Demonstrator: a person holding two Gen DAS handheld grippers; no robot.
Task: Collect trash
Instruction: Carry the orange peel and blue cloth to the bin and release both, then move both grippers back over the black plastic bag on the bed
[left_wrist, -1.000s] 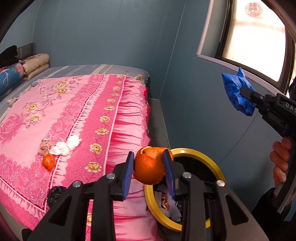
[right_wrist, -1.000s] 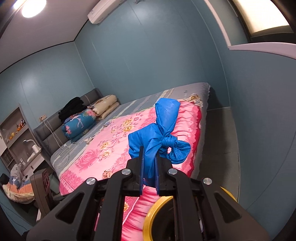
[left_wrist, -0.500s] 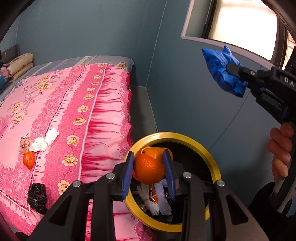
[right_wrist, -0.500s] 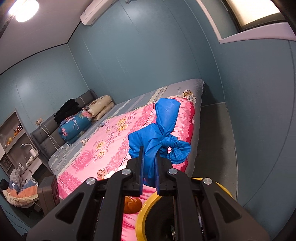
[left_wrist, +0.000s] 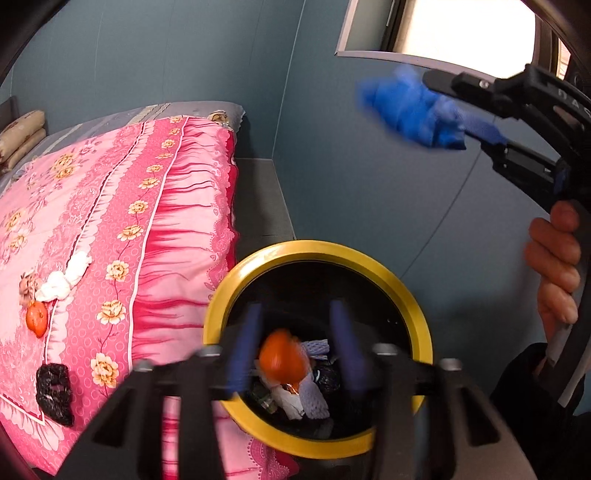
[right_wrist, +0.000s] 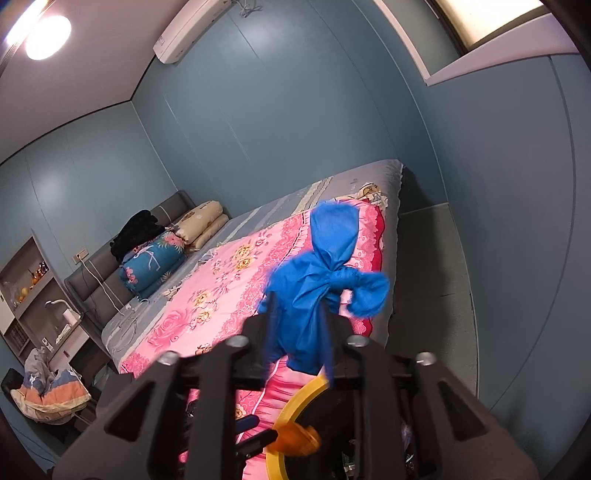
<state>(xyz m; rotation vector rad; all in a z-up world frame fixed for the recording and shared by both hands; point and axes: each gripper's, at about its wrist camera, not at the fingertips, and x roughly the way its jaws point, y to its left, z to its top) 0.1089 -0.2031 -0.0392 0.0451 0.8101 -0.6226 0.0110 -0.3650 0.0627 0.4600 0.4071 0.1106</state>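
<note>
The jaws of the left gripper (left_wrist: 295, 347) have just been opening and now stand spread, with the orange peel (left_wrist: 282, 356) loose between them and clear of both pads, blurred as if dropping; it sits over the mouth of the yellow-rimmed bin (left_wrist: 410, 295), above the paper and wrappers already piled inside. The jaws of the right gripper (right_wrist: 297, 339) have also just been opening, and the knotted blue bag (right_wrist: 325, 273) lies in the widened gap, though blur hides whether the pads touch it. In the left wrist view that bag hangs at two o'clock, well above and to the right of the bin, with a hand (left_wrist: 554, 266) on the handle at three o'clock. The step in hand looks like the release of both pieces into the bin; next, the bag probably needs carrying over the rim so it does not fall on the floor. More trash waits on the pink floral bedspread (left_wrist: 122, 229) at nine o'clock: a second orange piece (left_wrist: 37, 319), white crumpled tissue (left_wrist: 64, 280) and a black wrapper (left_wrist: 53, 391) near the hem. Beyond lie stacked pillows (right_wrist: 201, 227), blue-grey walls, a window (left_wrist: 461, 29) at one o'clock, and an air conditioner (right_wrist: 192, 29) high up.
</note>
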